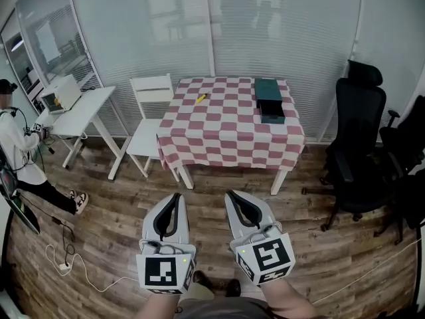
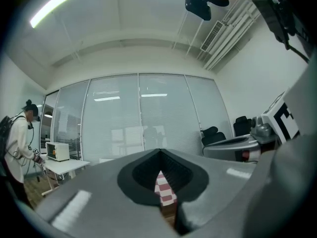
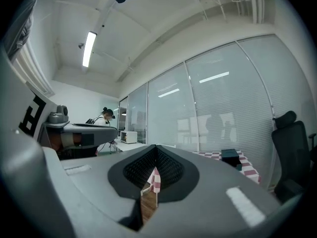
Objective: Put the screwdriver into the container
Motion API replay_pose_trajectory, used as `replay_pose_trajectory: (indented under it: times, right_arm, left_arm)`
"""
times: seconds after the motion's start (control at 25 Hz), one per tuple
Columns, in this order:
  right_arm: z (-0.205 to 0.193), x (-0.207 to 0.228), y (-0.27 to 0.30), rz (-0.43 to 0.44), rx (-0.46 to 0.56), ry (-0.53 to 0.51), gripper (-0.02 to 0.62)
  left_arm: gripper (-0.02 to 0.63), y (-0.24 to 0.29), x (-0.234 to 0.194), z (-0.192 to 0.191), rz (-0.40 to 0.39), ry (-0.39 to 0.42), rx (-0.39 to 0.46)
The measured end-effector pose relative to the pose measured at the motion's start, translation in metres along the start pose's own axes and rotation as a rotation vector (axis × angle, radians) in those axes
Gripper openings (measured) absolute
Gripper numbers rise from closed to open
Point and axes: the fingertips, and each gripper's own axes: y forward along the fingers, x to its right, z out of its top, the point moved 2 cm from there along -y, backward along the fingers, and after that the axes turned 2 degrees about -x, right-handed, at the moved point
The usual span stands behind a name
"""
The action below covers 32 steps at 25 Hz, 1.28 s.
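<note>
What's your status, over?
Left gripper shut, empty; right gripper shut, empty. Screwdriver on table, apart from container. Only floor between grippers and table.

Wood floor (image 1: 119, 231), frosted glass wall (image 1: 153, 25), white chair (image 1: 151, 111), blk office chair (image 1: 358, 138)

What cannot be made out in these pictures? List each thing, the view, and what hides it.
Screwdriver: head view, too small to tell tip from handle.
Container: head view, too far off to tell whether it is open or holds anything.
Table: left gripper view, the left gripper hides all but a strip of checked cloth.
Person: head view, partly cut off by the left edge.
</note>
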Motion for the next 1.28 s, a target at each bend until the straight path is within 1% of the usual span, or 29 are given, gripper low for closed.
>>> replay_pose_trajectory:
  times: [0.12,0.28,0.52,0.72,0.88,1.0,1.16,1.28]
  right_arm:
    - [-0.007,0.002,0.007,0.014,-0.016,0.011,0.026]
    - [-0.015,0.013,0.028,0.012,-0.032,0.024,0.025]
    - [-0.019,0.027,0.087,0.002,-0.043,0.006,0.025]
    - [-0.004,0.043,0.155,-0.013,-0.052,-0.005,0.025]
    - [0.015,0.051,0.206,-0.022,-0.039,-0.034,0.025]
    - [0.028,0.057,0.239,-0.03,-0.025,-0.058,0.025]
    - [0.04,0.069,0.269,-0.063,-0.003,-0.066,0.025]
    - [0.041,0.076,0.283,-0.089,0.002,-0.064,0.025]
  left_arm:
    - [0.0,0.006,-0.003,-0.009,0.006,-0.008,-0.023]
    - [0.0,0.025,-0.013,-0.022,0.011,-0.021,-0.041]
    - [0.001,0.074,-0.048,-0.035,-0.003,-0.037,-0.037]
    - [0.0,0.131,-0.093,-0.032,-0.015,-0.058,-0.011]
    - [0.0,0.17,-0.129,-0.02,-0.017,-0.067,0.039]
    - [0.0,0.196,-0.152,-0.019,-0.022,-0.074,0.069]
    - [0.0,0.224,-0.17,-0.02,-0.052,-0.066,0.077]
    - [0.0,0.241,-0.176,-0.026,-0.081,-0.062,0.076]
